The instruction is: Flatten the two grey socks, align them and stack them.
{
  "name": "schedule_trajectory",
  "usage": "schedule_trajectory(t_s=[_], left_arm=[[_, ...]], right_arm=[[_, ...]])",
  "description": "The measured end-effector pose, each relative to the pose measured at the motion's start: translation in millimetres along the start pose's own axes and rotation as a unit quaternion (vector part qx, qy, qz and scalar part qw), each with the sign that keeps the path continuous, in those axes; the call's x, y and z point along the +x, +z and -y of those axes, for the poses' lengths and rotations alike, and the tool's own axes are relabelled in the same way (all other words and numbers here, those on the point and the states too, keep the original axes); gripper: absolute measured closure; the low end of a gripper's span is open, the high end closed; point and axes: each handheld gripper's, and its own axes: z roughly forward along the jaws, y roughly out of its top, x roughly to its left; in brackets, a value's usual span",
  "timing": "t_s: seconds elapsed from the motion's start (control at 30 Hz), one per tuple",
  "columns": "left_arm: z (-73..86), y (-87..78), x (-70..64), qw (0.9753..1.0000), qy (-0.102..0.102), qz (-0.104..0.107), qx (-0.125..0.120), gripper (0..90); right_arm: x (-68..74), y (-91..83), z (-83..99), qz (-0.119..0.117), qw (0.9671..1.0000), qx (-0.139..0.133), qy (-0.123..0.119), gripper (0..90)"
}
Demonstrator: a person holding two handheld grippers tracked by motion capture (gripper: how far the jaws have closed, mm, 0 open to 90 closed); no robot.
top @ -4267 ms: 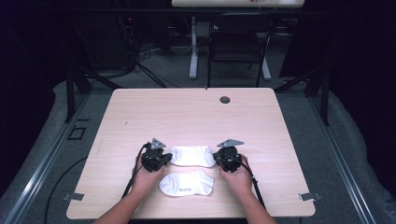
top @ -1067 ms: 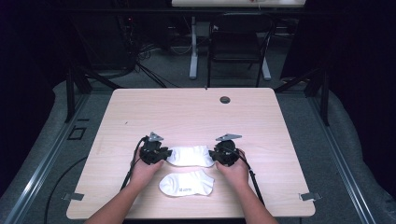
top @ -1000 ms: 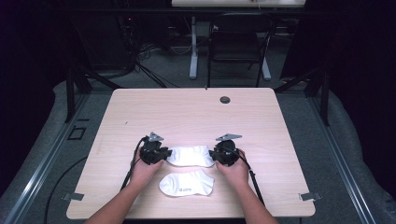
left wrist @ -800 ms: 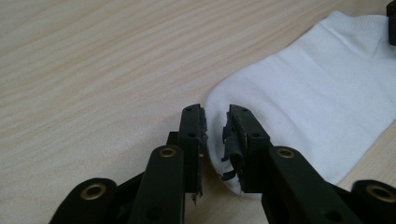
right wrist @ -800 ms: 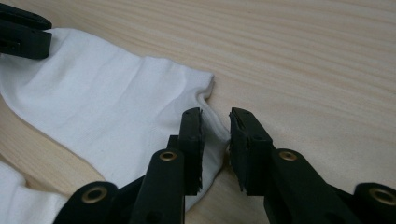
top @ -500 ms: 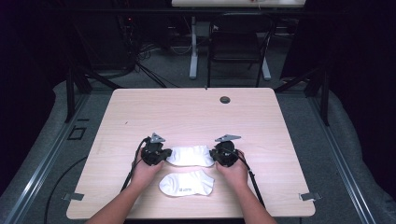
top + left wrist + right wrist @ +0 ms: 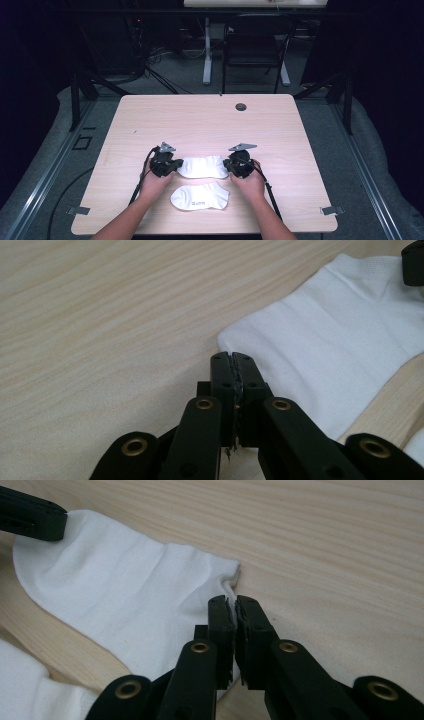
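Two white ankle socks lie on the wooden table (image 7: pixel 210 120). The far sock (image 7: pixel 202 167) is stretched flat between my two grippers. My left gripper (image 7: pixel 170 166) is at its left end, jaws pressed together on the sock's edge (image 7: pixel 235 347). At the right end my right gripper (image 7: pixel 234 166) has its jaws together, and a small fold of the sock (image 7: pixel 227 587) rises into their tips. The near sock (image 7: pixel 199 196), with small print on it, lies loose just in front, between the person's hands. Each gripper view shows the other gripper's jaw resting on the sock's far end.
A round dark grommet (image 7: pixel 241 106) sits near the table's far edge. Bare wood stretches beyond the socks. Past the table, on the grey floor, stand a black chair (image 7: pixel 255 45) and a desk leg (image 7: pixel 206 50) with cables around it.
Since the earliest frame both grippers and the far sock's ends have shifted slightly away from the person. Over the last second nothing visibly moves.
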Motion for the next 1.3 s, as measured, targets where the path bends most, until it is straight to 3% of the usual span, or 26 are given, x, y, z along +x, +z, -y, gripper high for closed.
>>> schedule_trajectory(t_s=[0.23, 0.6, 1.07, 1.3], left_arm=[[-0.6, -2.3, -0.9, 1.0, 0.002, 0.004, -0.004, 89.4], [-1.8, -8.5, -0.5, 0.9999, -0.002, 0.011, -0.013, 89.4], [-3.5, -20.2, -2.7, 0.9996, -0.001, 0.014, -0.026, 89.4], [-3.8, -30.1, -4.1, 0.9991, -0.005, 0.019, -0.038, 89.5]], right_arm=[[-0.3, -2.4, -1.6, 0.003, 1.0, -0.006, 0.0, 86.0], [1.1, -7.3, -3.6, -0.01, 0.9999, -0.009, 0.007, 86.2], [7.6, -16.5, -10.0, -0.008, 0.9997, -0.021, -0.009, 86.2], [13.2, -26.0, -14.7, -0.018, 0.9992, -0.034, -0.012, 86.2]])
